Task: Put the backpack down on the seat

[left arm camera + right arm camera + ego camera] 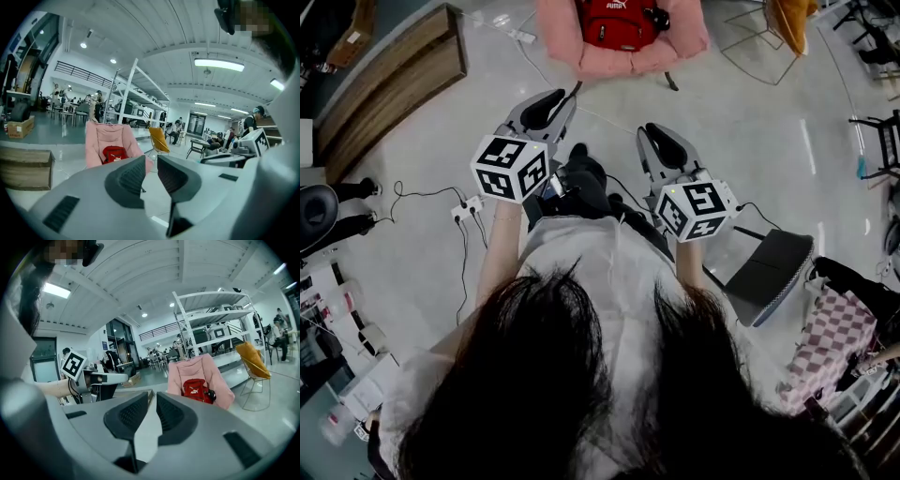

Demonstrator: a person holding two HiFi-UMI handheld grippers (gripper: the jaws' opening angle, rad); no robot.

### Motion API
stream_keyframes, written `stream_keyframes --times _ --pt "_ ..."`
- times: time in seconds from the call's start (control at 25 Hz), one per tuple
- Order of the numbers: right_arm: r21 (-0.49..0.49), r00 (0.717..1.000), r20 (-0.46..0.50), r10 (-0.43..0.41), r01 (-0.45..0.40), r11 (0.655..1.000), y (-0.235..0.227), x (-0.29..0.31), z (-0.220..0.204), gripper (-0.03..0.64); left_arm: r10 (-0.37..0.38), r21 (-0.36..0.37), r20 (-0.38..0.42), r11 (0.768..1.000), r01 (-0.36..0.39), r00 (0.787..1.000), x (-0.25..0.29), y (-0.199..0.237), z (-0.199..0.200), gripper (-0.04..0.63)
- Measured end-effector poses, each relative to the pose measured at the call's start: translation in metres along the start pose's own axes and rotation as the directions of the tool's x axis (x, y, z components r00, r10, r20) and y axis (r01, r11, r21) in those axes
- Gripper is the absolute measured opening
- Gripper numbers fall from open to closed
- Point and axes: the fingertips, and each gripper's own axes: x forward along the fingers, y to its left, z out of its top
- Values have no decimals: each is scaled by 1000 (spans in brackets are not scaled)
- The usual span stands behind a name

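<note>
Left gripper: jaws a narrow slit apart, nothing between, only floor showing through the gap. Right gripper: much the same, pads close but not touching, empty. Both held out in front of the body, side by side, aimed across the pale glossy floor. Straight ahead and well apart from both: pink padded chair, with red backpack lying in its seat, upright against the backrest, white logo facing out. No contact with either gripper. Yellow chair near the pink one, off to the right; white shelving rack behind. Power strip and cable on the floor to the left of the person. Judged: set-down step done, pack resting on the seat unaided and looking stable. Next move calling for little. No regrasp needed unless the pack slumps; otherwise leave the straps alone and hold back from the chair.
</note>
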Motion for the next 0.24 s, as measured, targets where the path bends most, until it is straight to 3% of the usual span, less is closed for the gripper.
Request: stream_keyframes --times 0.24 --pt "-3 1000 -4 0 0 1000 0 4 0 71 85 -23 39 996 -84 996 -15 34 9 91"
